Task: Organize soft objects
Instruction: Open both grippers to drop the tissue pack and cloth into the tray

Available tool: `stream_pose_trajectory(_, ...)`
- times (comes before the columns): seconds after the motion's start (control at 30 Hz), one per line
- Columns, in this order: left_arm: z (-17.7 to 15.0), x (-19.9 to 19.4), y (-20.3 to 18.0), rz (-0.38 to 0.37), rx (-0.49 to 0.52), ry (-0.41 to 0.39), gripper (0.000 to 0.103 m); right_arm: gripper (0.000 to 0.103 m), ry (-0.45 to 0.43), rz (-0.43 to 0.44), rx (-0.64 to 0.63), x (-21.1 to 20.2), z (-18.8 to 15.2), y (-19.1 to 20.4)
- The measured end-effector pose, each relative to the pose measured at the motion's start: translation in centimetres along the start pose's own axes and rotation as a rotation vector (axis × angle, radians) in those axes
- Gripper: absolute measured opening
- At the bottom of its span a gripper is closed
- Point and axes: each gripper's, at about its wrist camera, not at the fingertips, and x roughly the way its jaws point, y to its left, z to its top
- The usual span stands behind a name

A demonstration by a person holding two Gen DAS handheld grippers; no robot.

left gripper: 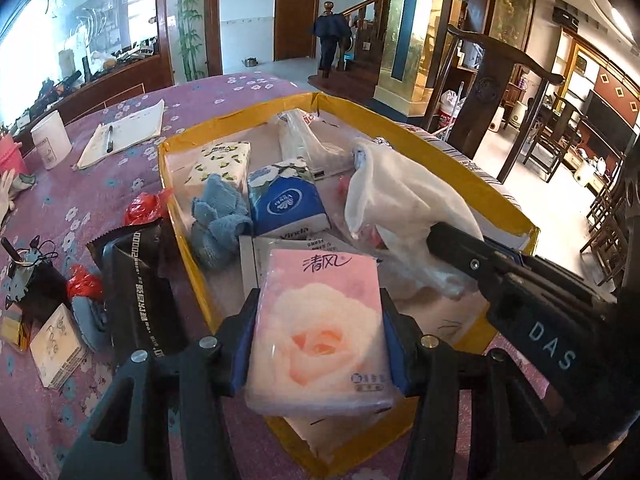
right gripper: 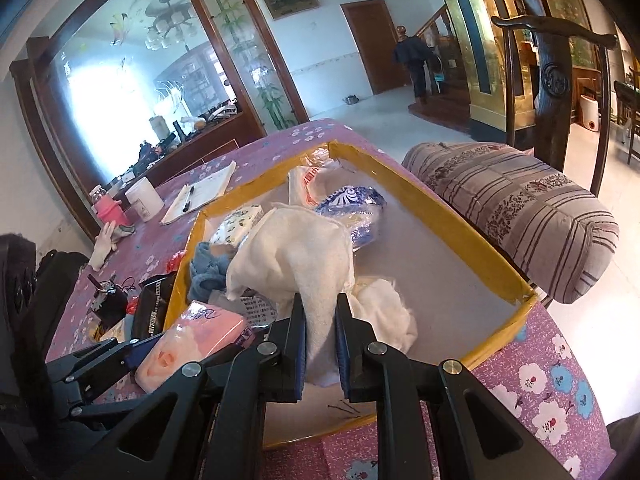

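My left gripper (left gripper: 318,312) is shut on a pink rose-printed tissue pack (left gripper: 320,332), held over the near edge of a yellow-rimmed box (left gripper: 176,216). My right gripper (right gripper: 320,312) is shut on a white cloth (right gripper: 296,256) that hangs above the box's floor. The right gripper (left gripper: 448,236) also shows at the right of the left wrist view with the white cloth (left gripper: 392,196). Inside the box lie a blue knitted cloth (left gripper: 218,216), a blue tissue pack (left gripper: 286,200), a floral tissue pack (left gripper: 218,164) and clear plastic bags (left gripper: 300,136). The pink pack (right gripper: 192,340) shows low left in the right wrist view.
Left of the box on the purple flowered tablecloth (left gripper: 100,184) stand a black packet (left gripper: 136,280), red plastic (left gripper: 142,204), a small white pack (left gripper: 58,344), a notebook with pen (left gripper: 124,132) and a white cup (left gripper: 50,138). A striped cushion (right gripper: 520,208) and wooden chair (right gripper: 556,72) stand beyond the box.
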Motion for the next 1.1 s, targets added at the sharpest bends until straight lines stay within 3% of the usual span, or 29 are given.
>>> stream_pose_trajectory(0.27,-0.5,0.1,0.2,-0.028,0.009,-0.004,0.056,0.014,0.015,-0.036,-0.017,0.4,0.0,0.2)
stream_pose_trajectory(0.5,-0.7,-0.6,0.0,-0.059,0.008,-0.028,0.073,0.015,0.023,-0.061,-0.029,0.6,0.0,0.6)
stream_pose_trajectory(0.7,-0.5,-0.6,0.4,-0.060,-0.006,-0.034,0.074,0.018,0.022,-0.068,-0.033,0.7,-0.1,0.8)
stream_pose_trajectory(0.8,-0.4,-0.8,0.5,-0.041,-0.001,-0.047,0.074,0.028,0.018,-0.062,-0.036,0.6,-0.1,0.8)
stream_pose_trajectory(0.87,-0.4,-1.0,0.5,-0.039,-0.002,-0.051,0.074,0.046,0.002,-0.057,-0.036,0.3,-0.2,0.8)
stream_pose_trajectory(0.93,-0.3,-1.2,0.6,-0.039,-0.004,-0.057,0.074,0.055,-0.027,-0.052,-0.033,-0.4,-0.3,0.7)
stream_pose_trajectory(1.1,-0.5,-2.0,0.3,-0.038,0.002,-0.052,0.074,0.055,-0.058,-0.041,-0.023,-1.4,-0.6,0.7)
